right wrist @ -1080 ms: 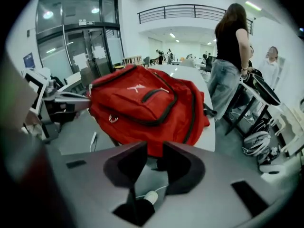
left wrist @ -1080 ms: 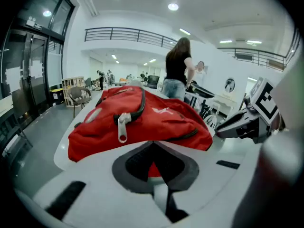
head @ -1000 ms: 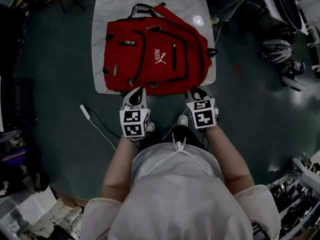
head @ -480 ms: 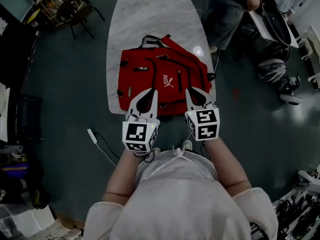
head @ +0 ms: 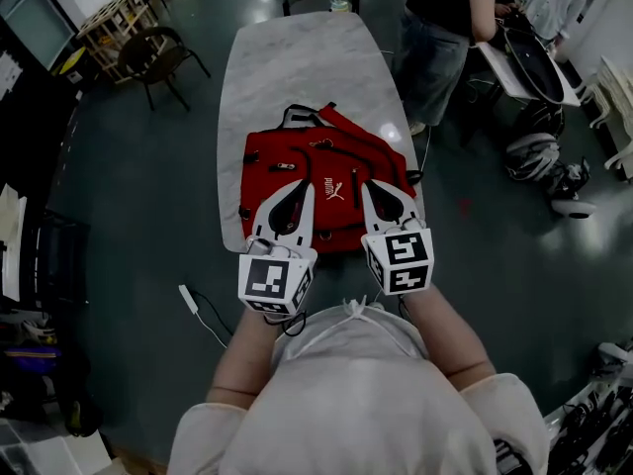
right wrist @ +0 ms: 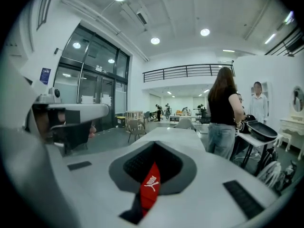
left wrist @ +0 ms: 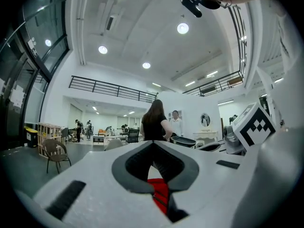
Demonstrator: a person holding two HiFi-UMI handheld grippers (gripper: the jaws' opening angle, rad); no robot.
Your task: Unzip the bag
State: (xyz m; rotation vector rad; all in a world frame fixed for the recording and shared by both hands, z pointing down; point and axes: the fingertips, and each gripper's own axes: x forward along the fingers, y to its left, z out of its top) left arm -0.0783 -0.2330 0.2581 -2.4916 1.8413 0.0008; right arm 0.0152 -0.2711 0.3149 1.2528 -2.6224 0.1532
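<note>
on the marble table point(head: 287, 67) right in front of the person, the red backpack point(head: 326, 166) lies flat, front side up, so its zip tracks point(head: 348, 150) are all in reach. left gripper point(head: 308, 190) and right gripper point(head: 369, 186) hang side by side over its near edge, not touching it. both claws are pinched together on nothing. the right one's jaws have just been closing, nothing between them. my guess is it's a ready pose: one pins fabric, the other grabs a pull point(head: 285, 167). unzipping not started.
</note>
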